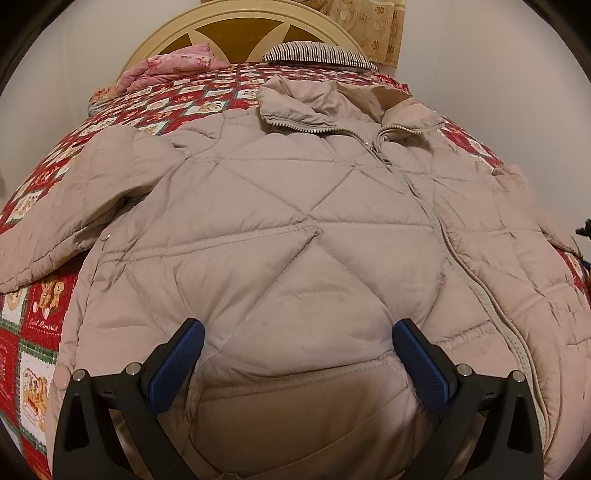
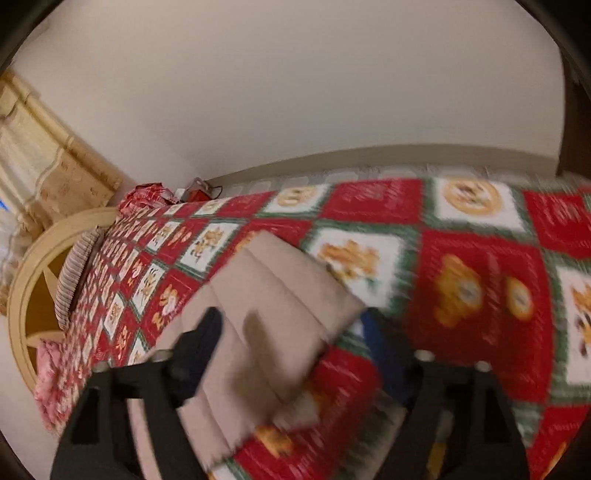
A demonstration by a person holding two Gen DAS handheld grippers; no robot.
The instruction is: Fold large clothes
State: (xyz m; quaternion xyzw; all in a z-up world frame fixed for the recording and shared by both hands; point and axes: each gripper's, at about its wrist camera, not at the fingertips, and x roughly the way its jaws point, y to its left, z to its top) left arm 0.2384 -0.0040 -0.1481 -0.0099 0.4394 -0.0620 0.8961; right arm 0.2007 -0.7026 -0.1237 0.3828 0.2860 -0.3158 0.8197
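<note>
**Ana:** Where was the jacket when you looked?

**Me:** The beige quilted jacket [image 1: 295, 229] lay front-up on the bed's red, white and green patchwork quilt [image 1: 40, 317]. Its collar pointed toward the cream headboard [image 1: 236, 22] and its zip was closed most of the way up. From my left camera, one sleeve [image 1: 66, 206] stretched out to the left across the quilt.

**Ana:** And your left claw?

**Me:** My left gripper [image 1: 299, 332] hovered over the lower front of the jacket, jaws spread wide. The blue pads [image 1: 173, 365] stood on either side of a puffed panel near the hem. I could not tell whether they touched the fabric, but they weren't pinching anything.

**Ana:** The right one?

**Me:** That picture was smeared with blur. My right gripper [image 2: 291, 325] also stood well open. The end of the other sleeve [image 2: 280, 317] lay between its fingers, flat on the quilt, and neither finger seemed to press on it.

**Ana:** Anything else on the bed?

**Me:** A striped pillow [image 1: 317, 55] sat by the headboard just beyond the collar, and a pink bundle of cloth [image 1: 166, 66] lay to its left. A patterned yellow curtain [image 2: 44, 162] hung behind the headboard.
</note>
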